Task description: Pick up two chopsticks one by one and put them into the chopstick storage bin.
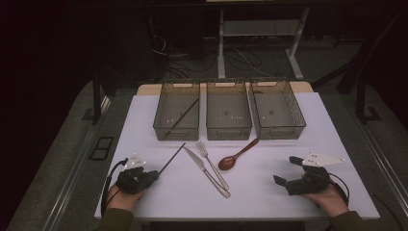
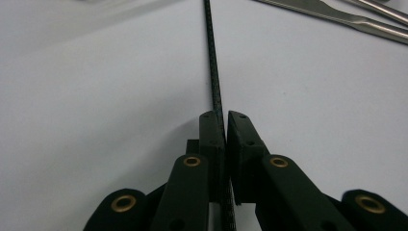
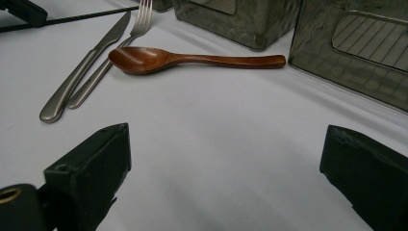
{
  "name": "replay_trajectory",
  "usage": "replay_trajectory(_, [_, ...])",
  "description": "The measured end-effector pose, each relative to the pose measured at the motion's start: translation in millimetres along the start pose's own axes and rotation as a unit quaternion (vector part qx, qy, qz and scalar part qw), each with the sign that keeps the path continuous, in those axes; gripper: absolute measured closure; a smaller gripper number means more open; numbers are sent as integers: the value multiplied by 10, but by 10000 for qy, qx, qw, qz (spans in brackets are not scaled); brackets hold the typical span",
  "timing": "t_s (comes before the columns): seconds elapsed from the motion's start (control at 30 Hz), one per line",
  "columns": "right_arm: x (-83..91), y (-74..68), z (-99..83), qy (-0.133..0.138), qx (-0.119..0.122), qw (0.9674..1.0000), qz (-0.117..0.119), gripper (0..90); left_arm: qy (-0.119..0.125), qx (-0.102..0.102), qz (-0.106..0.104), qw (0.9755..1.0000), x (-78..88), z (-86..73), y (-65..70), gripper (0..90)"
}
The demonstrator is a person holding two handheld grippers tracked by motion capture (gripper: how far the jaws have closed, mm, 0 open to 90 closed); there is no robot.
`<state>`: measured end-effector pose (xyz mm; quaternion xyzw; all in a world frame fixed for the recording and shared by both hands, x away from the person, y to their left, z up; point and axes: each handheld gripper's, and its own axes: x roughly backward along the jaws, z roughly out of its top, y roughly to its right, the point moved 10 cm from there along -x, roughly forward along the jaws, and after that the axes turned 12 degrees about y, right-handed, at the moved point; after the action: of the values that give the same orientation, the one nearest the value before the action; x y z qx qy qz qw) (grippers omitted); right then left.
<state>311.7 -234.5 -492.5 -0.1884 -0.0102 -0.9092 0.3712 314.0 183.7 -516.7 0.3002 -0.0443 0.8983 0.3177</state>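
My left hand-held gripper (image 1: 153, 174) sat at the near left of the white surface (image 1: 269, 197), jaws clamped on the near end of a thin black chopstick (image 1: 172, 159). In the left gripper view the chopstick (image 2: 215, 86) ran straight out from between the two pads, which pressed on it from both sides with no gap showing. The rest of the stick lay out across the surface, slanting away toward the bins, its far tip just short of the left bin (image 1: 177, 111).

A second black chopstick (image 1: 183, 117) lay inside that left bin, leaning diagonally. The middle bin (image 1: 228, 110) and the right bin (image 1: 277, 109) stood beside it in a row at the far side of the surface, all three of smoky translucent plastic.

Between the grippers, on the surface: a steel knife (image 1: 204, 171) and a steel fork (image 1: 211, 166), crossing near their handles, and a brown wooden spoon (image 1: 236, 156) just to their right, bowl toward me, handle pointing to the right bin.

My right hand-held gripper (image 1: 287, 169) rested at the near right, jaws spread wide, nothing between them. In the right gripper view the spoon (image 3: 192, 59) lay well ahead of the open jaws, with the knife (image 3: 82, 72) and fork (image 3: 113, 57) to its left.
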Motion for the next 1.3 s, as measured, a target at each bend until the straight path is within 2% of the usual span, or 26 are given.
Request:
replay_trajectory(0.2, [4,-2,3,4,-3,10000,6,33,-36,214,20,9998,1,10,-11,852])
replay_trajectory(0.33, [3,-3,2,4,2,10000,11,33,-2,118,124,9999,11,35,-32,853])
replay_trajectory(0.53, [1,0,1,1,4,10000,3,33,44,108,69,9999,33,62,-13,853])
replay_trajectory(0.87, [2,2,-1,-6,6,10000,0,33,196,-53,-200,9996,84,154,73,852])
replay_trajectory(1.3, [3,5,-3,-12,6,10000,-4,33,462,-231,-409,9978,132,307,207,852])
